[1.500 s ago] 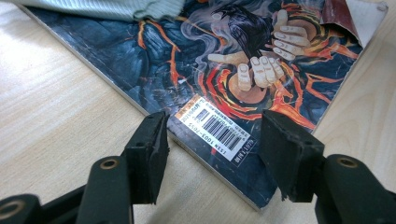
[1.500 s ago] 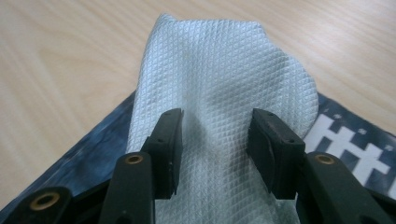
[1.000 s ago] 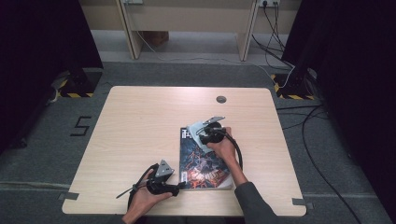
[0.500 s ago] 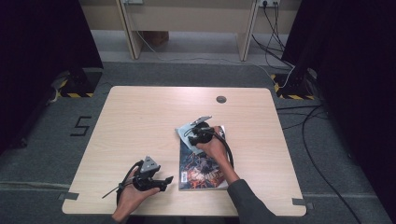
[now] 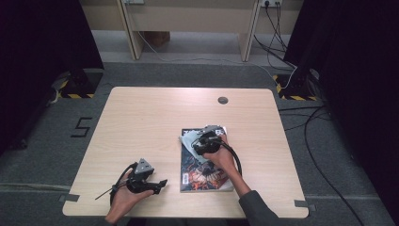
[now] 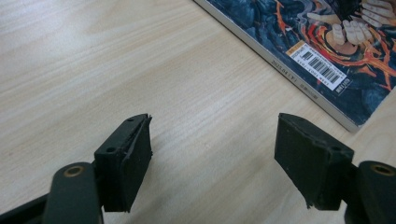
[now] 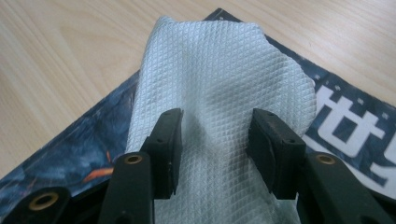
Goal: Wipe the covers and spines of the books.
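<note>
Right claw (image 7: 212,149) first: jaws at a middling gap, holding a bunched white cloth (image 7: 219,88) between them, the quilted sheet spilling forward over the far corner of the book (image 7: 341,126). We read the step as wiping the glossy cover with that cloth.

In the high view the right claw (image 5: 205,141) sits over the top end of the book (image 5: 207,176), which lies flat on the surface (image 5: 141,122), right of centre and toward the person's edge. The cloth (image 5: 190,139) shows as a pale patch at the book's upper left.

Left claw (image 6: 212,163): jaws wide, having just been opening, nothing between them, bare wood below. It sits near the book's (image 6: 317,51) barcode corner without touching it. From above, the left claw (image 5: 160,183) lies low at the near edge, just left of the book.

Notes for doing the wipe well:
- We keep the cloth pinched firmly; a loose fold would slide out on the slick cover.
- We press lightly and draw long strokes down the cover toward the person.
- The book is free to skid, in our judgement. We would bring the left claw onto the near corner or edge to pin it before stroking.
- We keep the hard jaw tips off the print, cloth only.
</note>
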A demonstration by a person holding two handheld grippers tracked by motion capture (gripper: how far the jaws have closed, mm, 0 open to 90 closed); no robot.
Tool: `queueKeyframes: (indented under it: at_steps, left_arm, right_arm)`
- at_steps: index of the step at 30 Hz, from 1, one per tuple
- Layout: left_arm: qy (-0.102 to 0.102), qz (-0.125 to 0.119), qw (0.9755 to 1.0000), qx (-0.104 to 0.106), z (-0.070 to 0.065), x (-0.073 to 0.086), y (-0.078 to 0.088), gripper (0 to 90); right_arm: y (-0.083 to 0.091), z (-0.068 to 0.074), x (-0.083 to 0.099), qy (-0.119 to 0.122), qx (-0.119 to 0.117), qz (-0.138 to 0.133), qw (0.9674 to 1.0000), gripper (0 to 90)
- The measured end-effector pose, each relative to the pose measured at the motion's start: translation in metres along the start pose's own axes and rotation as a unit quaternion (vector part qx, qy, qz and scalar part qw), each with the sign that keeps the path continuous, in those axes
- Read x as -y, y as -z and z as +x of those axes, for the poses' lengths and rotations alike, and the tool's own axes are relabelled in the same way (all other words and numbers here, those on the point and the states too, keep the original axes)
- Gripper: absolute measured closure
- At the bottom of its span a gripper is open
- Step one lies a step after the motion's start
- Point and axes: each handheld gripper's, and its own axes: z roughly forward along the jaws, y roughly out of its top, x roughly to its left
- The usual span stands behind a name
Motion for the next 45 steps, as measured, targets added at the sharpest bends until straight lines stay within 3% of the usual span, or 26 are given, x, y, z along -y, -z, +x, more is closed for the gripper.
queueKeyframes:
  at_steps: [5, 7, 9, 11, 12, 18, 26, 30, 32, 41, 45]
  left_arm:
    - [-0.004, -0.001, 1.0, 0.0, -0.004, -0.001, -0.002, 25.8]
    - [-0.008, -0.002, 1.0, -0.001, -0.006, -0.002, -0.002, 25.7]
    - [-0.009, -0.002, 0.9999, -0.003, -0.005, -0.002, -0.001, 25.5]
    - [-0.009, -0.002, 0.9999, -0.005, -0.004, -0.002, -0.001, 25.0]
    - [-0.009, -0.002, 0.9999, -0.006, -0.004, -0.002, -0.001, 24.8]
    - [-0.01, -0.001, 0.9999, -0.011, -0.003, -0.002, -0.001, 23.6]
    - [-0.013, -0.003, 0.9999, -0.011, -0.004, -0.002, -0.001, 23.5]
    - [-0.013, -0.003, 0.9998, -0.013, -0.004, -0.003, 0.0, 23.5]
    - [-0.013, -0.002, 0.9998, -0.013, -0.003, -0.003, -0.001, 23.4]
    - [-0.015, -0.004, 0.9998, -0.013, -0.004, -0.002, 0.0, 23.1]
    - [-0.015, -0.004, 0.9998, -0.015, -0.004, -0.002, -0.001, 22.9]
  right_arm:
    - [0.005, 0.013, 0.008, 0.014, -0.015, -0.007, 0.9998, 54.7]
    - [0.008, 0.022, 0.008, 0.027, -0.032, 0.001, 0.9991, 54.7]
    - [0.007, 0.03, 0.009, 0.031, -0.032, -0.002, 0.999, 54.8]
    - [0.006, 0.034, 0.009, 0.035, -0.038, -0.003, 0.9987, 54.8]
    - [0.007, 0.037, 0.009, 0.026, -0.037, 0.001, 0.999, 54.8]
    - [0.009, 0.033, 0.011, 0.034, -0.039, -0.002, 0.9986, 54.8]
    - [0.022, 0.009, 0.021, 0.005, -0.002, 0.011, 0.9999, 54.6]
    - [0.027, 0.004, 0.027, 0.0, 0.0, 0.01, 1.0, 54.8]
    - [0.027, 0.007, 0.026, 0.004, 0.002, 0.012, 0.9999, 54.9]
    - [0.025, 0.043, 0.024, 0.042, -0.034, 0.014, 0.9985, 55.0]
    - [0.026, 0.046, 0.024, 0.047, -0.037, 0.016, 0.9981, 54.7]
